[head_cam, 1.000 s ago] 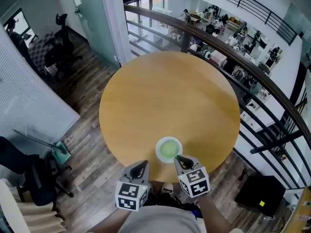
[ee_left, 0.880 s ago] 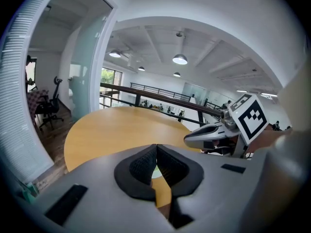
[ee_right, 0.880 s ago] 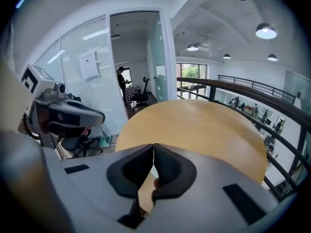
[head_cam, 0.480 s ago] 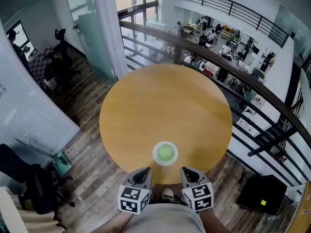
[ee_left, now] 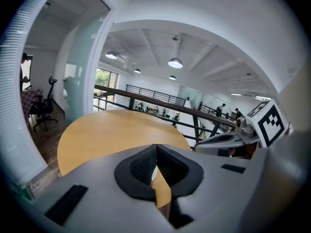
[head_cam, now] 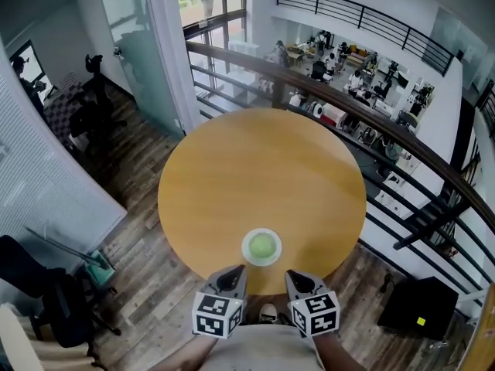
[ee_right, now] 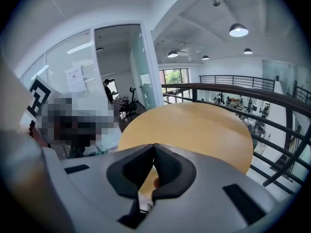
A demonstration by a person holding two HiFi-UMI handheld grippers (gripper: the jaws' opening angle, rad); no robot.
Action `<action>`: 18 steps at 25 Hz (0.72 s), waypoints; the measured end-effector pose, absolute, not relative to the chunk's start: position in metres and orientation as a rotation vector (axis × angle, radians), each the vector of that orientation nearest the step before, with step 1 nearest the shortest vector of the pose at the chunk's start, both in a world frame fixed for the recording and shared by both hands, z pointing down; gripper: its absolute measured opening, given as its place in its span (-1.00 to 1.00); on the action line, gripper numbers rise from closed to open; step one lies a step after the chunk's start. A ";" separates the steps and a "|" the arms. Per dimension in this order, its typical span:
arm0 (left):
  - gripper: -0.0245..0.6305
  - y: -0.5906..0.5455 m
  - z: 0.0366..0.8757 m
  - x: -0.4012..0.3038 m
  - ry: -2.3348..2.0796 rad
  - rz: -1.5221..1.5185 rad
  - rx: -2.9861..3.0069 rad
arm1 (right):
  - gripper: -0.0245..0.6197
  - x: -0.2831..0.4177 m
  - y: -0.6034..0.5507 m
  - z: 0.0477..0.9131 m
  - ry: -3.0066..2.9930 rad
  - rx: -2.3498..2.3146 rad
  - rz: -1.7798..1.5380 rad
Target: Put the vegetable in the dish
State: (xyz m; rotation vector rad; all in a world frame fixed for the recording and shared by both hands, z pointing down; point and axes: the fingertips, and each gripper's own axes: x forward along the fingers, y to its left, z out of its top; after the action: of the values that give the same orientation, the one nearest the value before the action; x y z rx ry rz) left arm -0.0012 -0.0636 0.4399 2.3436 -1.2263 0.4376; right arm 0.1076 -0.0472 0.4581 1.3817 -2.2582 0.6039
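Observation:
A small white dish (head_cam: 261, 247) stands near the front edge of the round wooden table (head_cam: 255, 176). A round green vegetable (head_cam: 262, 244) lies in it. Both grippers hang just off the table's near edge, close to the person's body. My left gripper (head_cam: 231, 275) is below and left of the dish, my right gripper (head_cam: 298, 278) below and right of it. Neither touches the dish. In the left gripper view the left gripper (ee_left: 156, 147) has its pads together with nothing between them. The right gripper (ee_right: 154, 147) is likewise shut and empty in its own view.
A dark metal railing (head_cam: 371, 122) curves behind and to the right of the table, with a lower floor beyond it. A glass partition (head_cam: 155, 45) and office chairs (head_cam: 93, 99) stand at the left. A black box (head_cam: 414, 311) sits on the floor at the lower right.
The right gripper has drawn back from the dish's rim toward the person. The left gripper has risen a little beside it. The vegetable stays in the dish.

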 end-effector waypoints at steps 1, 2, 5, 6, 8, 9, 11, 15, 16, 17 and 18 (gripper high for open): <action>-0.86 -0.063 0.440 -0.002 -1.225 0.440 2.343 | -0.85 0.106 -0.048 0.457 -2.263 1.382 0.611; -0.86 -0.063 0.440 -0.002 -1.224 0.441 2.344 | -0.85 0.106 -0.049 0.456 -2.266 1.385 0.615; -0.86 -0.063 0.439 -0.001 -1.222 0.438 2.347 | -0.85 0.104 -0.052 0.453 -2.270 1.396 0.618; -0.86 -0.063 0.439 -0.001 -1.220 0.439 2.348 | -0.85 0.103 -0.053 0.453 -2.271 1.399 0.620; -0.86 -0.061 0.440 -0.001 -1.217 0.442 2.346 | -0.85 0.102 -0.053 0.453 -2.272 1.400 0.624; -0.86 -0.060 0.440 0.000 -1.215 0.443 2.344 | -0.85 0.103 -0.052 0.453 -2.271 1.399 0.624; -0.86 -0.058 0.442 0.002 -1.210 0.446 2.342 | -0.85 0.103 -0.051 0.454 -2.268 1.396 0.620; -0.86 -0.058 0.443 0.001 -1.202 0.453 2.345 | -0.85 0.101 -0.051 0.455 -2.261 1.388 0.601; -0.86 -0.059 0.443 0.002 -1.201 0.454 2.346 | -0.85 0.101 -0.052 0.455 -2.261 1.388 0.600; -0.86 -0.059 0.443 0.002 -1.201 0.455 2.346 | -0.85 0.102 -0.052 0.455 -2.260 1.390 0.600; -0.86 -0.059 0.443 0.003 -1.201 0.455 2.347 | -0.85 0.103 -0.052 0.455 -2.260 1.392 0.602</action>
State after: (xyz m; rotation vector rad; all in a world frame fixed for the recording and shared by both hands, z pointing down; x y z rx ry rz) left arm 0.0026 -0.0589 0.4427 2.3472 -1.2013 0.4553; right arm 0.1032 -0.0523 0.4553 1.3917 -2.2596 0.6015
